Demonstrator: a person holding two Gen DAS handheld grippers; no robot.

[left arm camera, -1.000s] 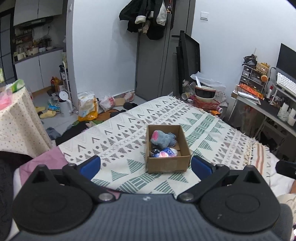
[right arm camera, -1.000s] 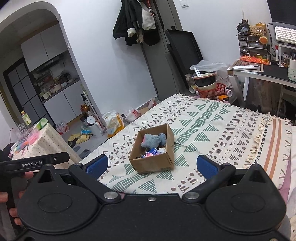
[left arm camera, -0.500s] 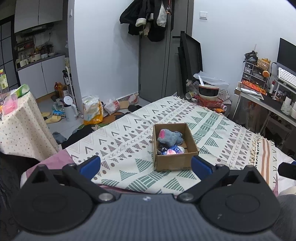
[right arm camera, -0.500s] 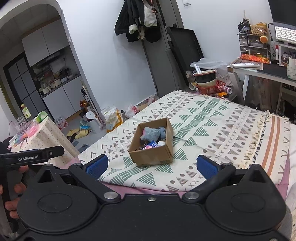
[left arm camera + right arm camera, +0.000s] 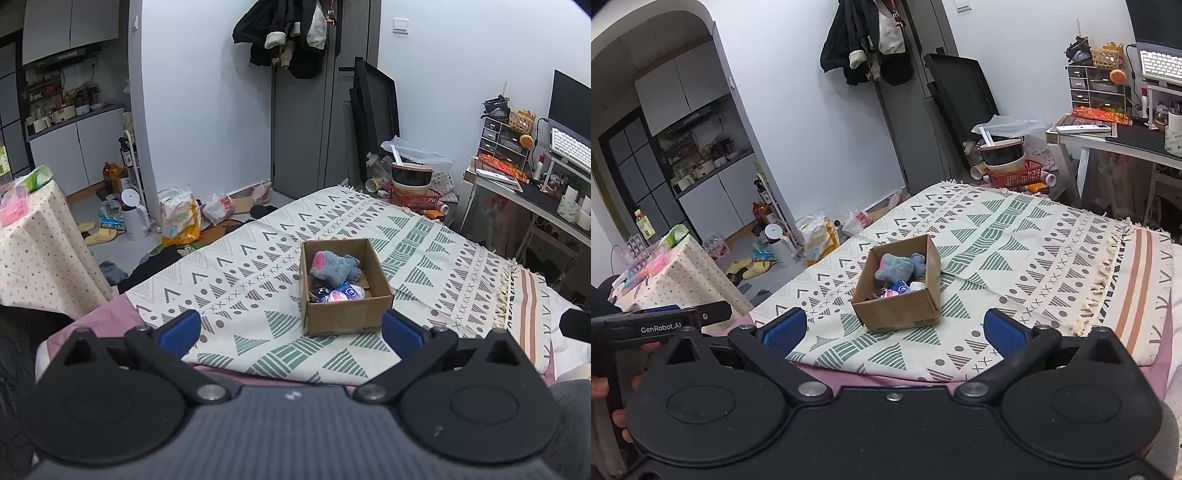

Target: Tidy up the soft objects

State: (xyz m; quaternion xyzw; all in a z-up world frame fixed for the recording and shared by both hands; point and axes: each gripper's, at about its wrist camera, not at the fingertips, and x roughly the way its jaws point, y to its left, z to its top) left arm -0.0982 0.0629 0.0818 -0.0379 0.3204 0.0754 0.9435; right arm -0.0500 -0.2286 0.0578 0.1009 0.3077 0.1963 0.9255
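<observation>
Open brown cardboard box (image 5: 345,284): centre of both views, on a cream bedspread with green and grey geometric print (image 5: 258,269). Contents: grey plush toy with pink patch (image 5: 334,266) at the far end; small blue, pink and white soft items (image 5: 341,294) nearer the front wall.
Left gripper (image 5: 291,328): lower frame, blue-padded fingers spread wide, nothing held, short of the box.
Right gripper (image 5: 894,331): likewise spread and empty.

"GenRobot.AI", apparently, on left tongs (image 5: 665,321)
</observation>
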